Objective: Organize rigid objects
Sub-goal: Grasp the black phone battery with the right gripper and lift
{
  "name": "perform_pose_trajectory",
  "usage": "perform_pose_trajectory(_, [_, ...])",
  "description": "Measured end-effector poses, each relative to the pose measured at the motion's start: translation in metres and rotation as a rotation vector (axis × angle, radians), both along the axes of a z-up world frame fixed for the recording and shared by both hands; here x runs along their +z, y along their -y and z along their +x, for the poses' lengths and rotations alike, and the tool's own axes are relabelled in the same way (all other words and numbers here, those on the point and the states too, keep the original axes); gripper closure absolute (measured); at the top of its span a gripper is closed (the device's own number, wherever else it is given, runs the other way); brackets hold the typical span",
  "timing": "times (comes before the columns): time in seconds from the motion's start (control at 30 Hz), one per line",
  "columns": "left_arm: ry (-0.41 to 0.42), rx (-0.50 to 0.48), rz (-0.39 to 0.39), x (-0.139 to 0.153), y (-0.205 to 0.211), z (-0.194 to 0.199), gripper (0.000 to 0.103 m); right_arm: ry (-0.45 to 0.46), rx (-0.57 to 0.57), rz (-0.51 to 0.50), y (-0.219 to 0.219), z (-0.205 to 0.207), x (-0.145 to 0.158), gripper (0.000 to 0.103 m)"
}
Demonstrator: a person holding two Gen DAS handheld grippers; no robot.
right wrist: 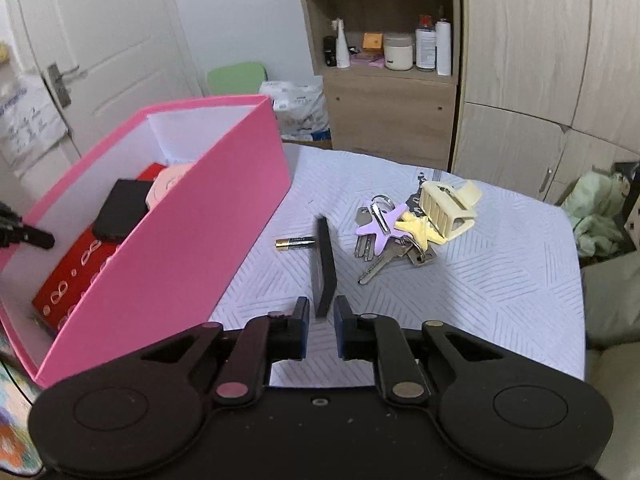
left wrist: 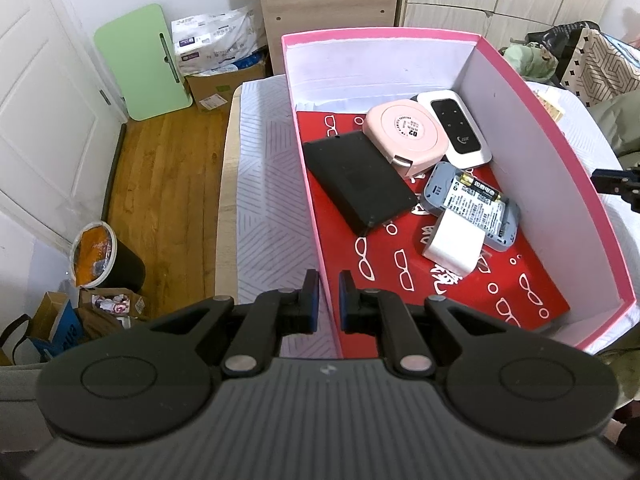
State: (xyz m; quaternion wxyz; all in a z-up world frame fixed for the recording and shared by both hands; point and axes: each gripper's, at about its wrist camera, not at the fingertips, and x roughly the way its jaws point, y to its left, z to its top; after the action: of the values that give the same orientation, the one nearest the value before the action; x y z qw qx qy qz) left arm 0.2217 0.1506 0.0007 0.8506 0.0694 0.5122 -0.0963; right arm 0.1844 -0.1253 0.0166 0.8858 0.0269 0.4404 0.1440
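Thin dark slab (right wrist: 323,264), maybe a battery cover, stands on edge between the right gripper (right wrist: 321,330) pads, pinched at its near end above the table (right wrist: 480,280). AA battery (right wrist: 295,242) and keys (right wrist: 390,240) lie beyond. Left gripper (left wrist: 328,300) clamps the pink box (left wrist: 316,208) wall.

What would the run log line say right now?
left fingers: pinching pink cardboard box wall | right fingers: holding thin dark flat panel | battery, keys: on table
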Motion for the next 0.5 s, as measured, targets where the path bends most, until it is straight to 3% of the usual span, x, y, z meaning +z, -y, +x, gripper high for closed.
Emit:
perform_pose_trajectory(0.23, [-0.002,0.011,-0.018,0.001,-0.003,0.000,0.094,-0.008,-0.007,0.064,0.003,0.010,-0.010,0.082])
perform_pose_trajectory(0.37, [-0.005,0.014,-0.017,0.001,-0.002,0.000,0.094,0.028,-0.032,0.029,0.007,0.017,-0.013,0.065])
perform_pose_trajectory(0.43, [-0.006,0.014,-0.014,0.001,-0.002,0.001,0.094,0.038,-0.007,-0.012,0.004,0.022,-0.016,0.060])
perform_pose_trajectory(0.5, [-0.007,0.013,-0.011,0.000,-0.001,0.001,0.094,0.034,0.031,-0.041,0.000,0.030,-0.021,0.049])
